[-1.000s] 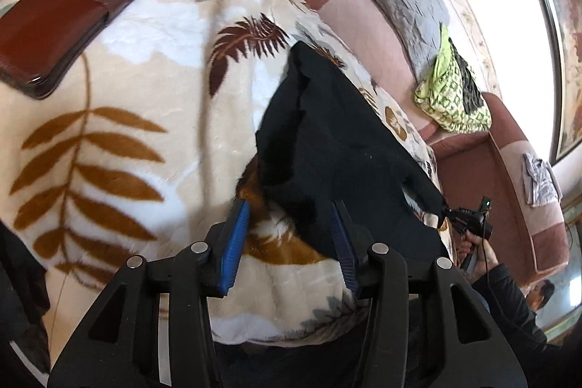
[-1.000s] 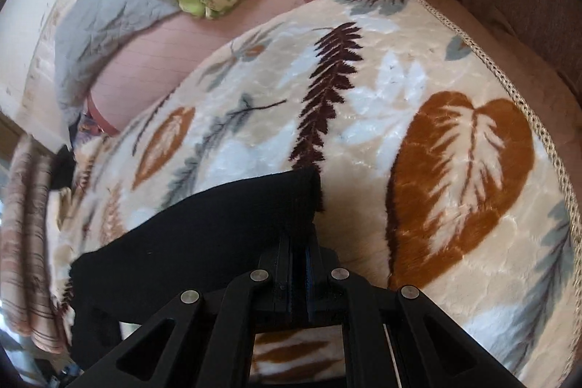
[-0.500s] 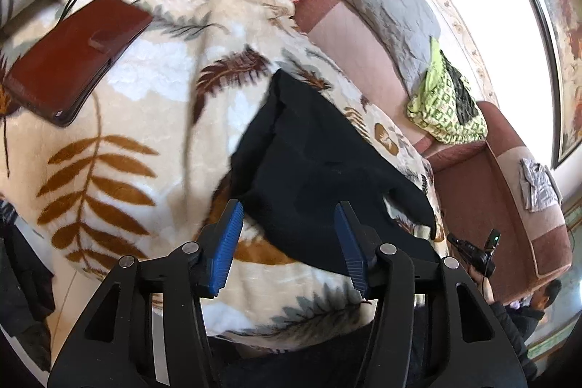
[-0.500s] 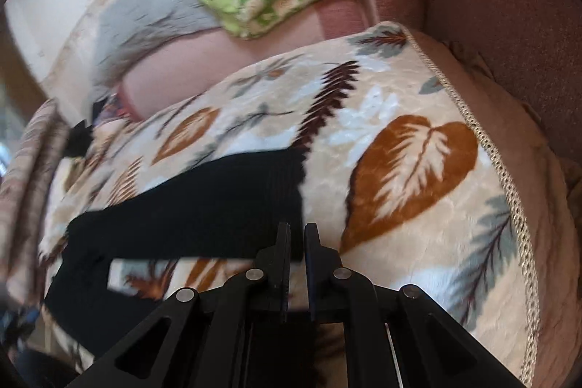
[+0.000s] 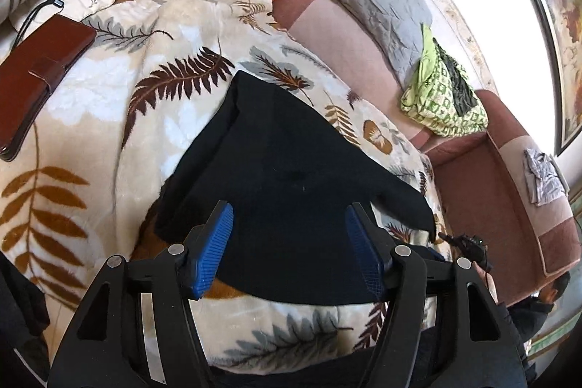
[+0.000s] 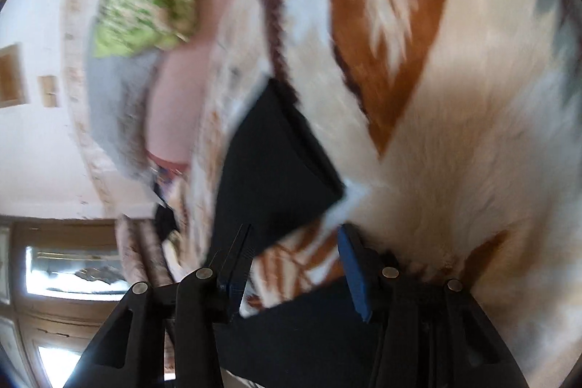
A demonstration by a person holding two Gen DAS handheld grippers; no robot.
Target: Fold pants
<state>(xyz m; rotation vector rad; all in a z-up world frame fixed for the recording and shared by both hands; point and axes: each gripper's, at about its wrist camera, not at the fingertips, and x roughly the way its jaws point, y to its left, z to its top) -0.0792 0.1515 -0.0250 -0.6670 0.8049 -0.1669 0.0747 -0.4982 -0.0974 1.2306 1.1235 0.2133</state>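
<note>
Black folded cloth pants point(image 5: 291, 170) flat on leaf-print blanket point(image 5: 91, 133), long axis running 10-to-4. Left claw point(image 5: 289, 239) released, opening, above near hem at 12. Right claw point(image 6: 294, 257) released, opening, blurred; pants corner point(image 6: 276, 170) at 12.

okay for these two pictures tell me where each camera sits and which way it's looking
Left wrist: rides on the left tool, looking down over black pants on a leaf-print blanket toward a sofa; its opening jaws are empty, with a person's sleeve low at right.
Right wrist: rides on the right tool, rolled and blurred, facing the pants' corner; jaws opening, nothing gripped.
Shared: pants, blanket, green patterned cloth.
</note>
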